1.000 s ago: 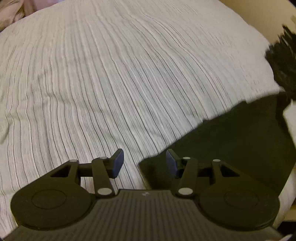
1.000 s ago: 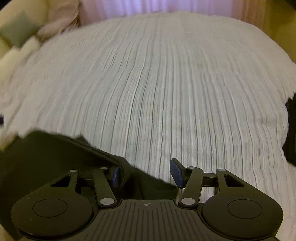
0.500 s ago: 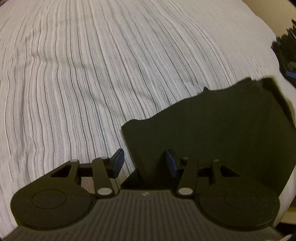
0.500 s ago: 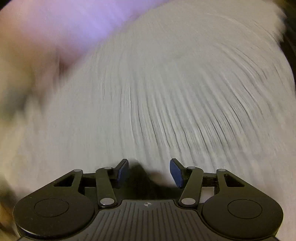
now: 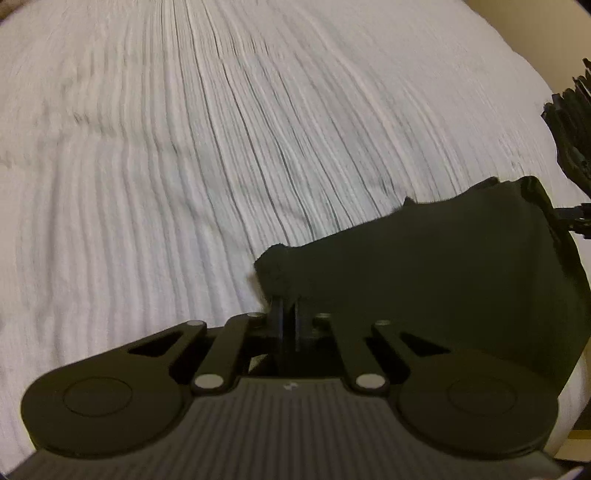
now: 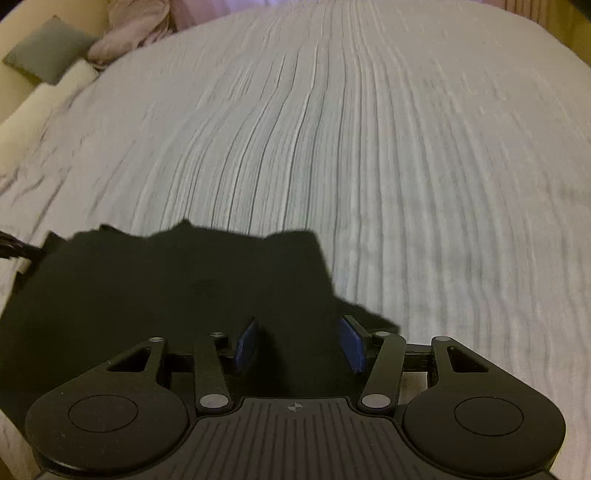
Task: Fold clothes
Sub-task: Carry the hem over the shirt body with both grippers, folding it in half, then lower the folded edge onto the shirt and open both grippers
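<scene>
A white bedspread (image 5: 221, 166) with thin dark stripes fills both of my views, rumpled in shallow ridges. In my right view a grey cushion (image 6: 50, 48) and a heap of pinkish fabric (image 6: 136, 26) sit at about 10 and 11 o'clock, past the bed's far corner, with a cream edge below them. In my left view a dark ridged object (image 5: 572, 133) shows at 3 o'clock; I cannot tell what it is.

I hold both tools low over the bed, pointing forward across it.

My left gripper (image 5: 287, 314) is clenched: its fingers are pressed together on the near left corner of the dark garment (image 5: 443, 266), which bunches up just above the fingertips. From there the cloth stretches away toward 3 o'clock, its upper edge lifted and slightly creased.

My right gripper (image 6: 301, 341) is spread wide, blue pads (image 6: 246, 343) well apart, gripping nothing. The dark garment (image 6: 166, 288) lies under and between its fingers and spreads from 6 toward 9 o'clock, with a ragged far edge against the stripes. Whether the pads touch the cloth I cannot tell.
</scene>
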Demonstrator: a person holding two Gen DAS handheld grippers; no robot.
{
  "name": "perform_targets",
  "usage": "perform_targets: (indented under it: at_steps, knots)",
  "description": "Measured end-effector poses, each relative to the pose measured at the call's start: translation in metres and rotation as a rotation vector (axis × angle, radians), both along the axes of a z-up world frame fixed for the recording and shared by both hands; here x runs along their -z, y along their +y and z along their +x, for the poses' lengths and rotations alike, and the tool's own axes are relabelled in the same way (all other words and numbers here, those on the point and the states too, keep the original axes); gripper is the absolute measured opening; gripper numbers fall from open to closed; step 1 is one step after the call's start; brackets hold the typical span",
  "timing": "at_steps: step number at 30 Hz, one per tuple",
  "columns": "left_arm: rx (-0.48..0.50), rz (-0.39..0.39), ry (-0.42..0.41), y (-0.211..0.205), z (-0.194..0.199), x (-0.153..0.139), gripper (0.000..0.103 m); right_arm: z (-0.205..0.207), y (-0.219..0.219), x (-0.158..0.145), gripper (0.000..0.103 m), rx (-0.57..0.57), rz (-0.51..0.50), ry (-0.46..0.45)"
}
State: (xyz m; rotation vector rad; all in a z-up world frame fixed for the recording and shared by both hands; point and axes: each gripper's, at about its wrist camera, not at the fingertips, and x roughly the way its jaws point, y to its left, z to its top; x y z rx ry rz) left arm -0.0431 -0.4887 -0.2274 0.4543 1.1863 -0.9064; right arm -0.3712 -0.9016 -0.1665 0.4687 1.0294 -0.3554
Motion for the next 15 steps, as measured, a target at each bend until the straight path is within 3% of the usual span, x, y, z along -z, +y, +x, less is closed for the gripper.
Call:
perform_targets:
  at_steps: [4,5,6,10,12,15]
  knots:
    - [-0.029,0.009,-0.009,0.011,-0.003,-0.003,0.003,-0.004,-0.009,-0.004,0.049,0.057,-0.016,-0.008]
    - [-0.025,0.019,-0.007,0.01,-0.004,0.0,0.003,-0.01,-0.014,-0.002,0.023,0.091,0.007,-0.019]
    - [-0.023,0.028,-0.006,0.009,-0.004,0.003,0.003,-0.016,-0.022,-0.001,0.007,0.145,0.041,-0.035]
    - [-0.015,0.055,-0.006,-0.001,-0.006,0.011,0.003,-0.049,-0.058,0.004,0.007,0.448,0.041,-0.003]
    - [-0.017,0.06,-0.008,-0.003,-0.006,0.011,0.004,-0.062,-0.065,0.001,0.007,0.481,0.013,0.014]
    - [-0.038,0.048,-0.014,0.005,-0.011,0.0,0.006,-0.073,-0.057,-0.013,0.007,0.442,0.004,-0.012]
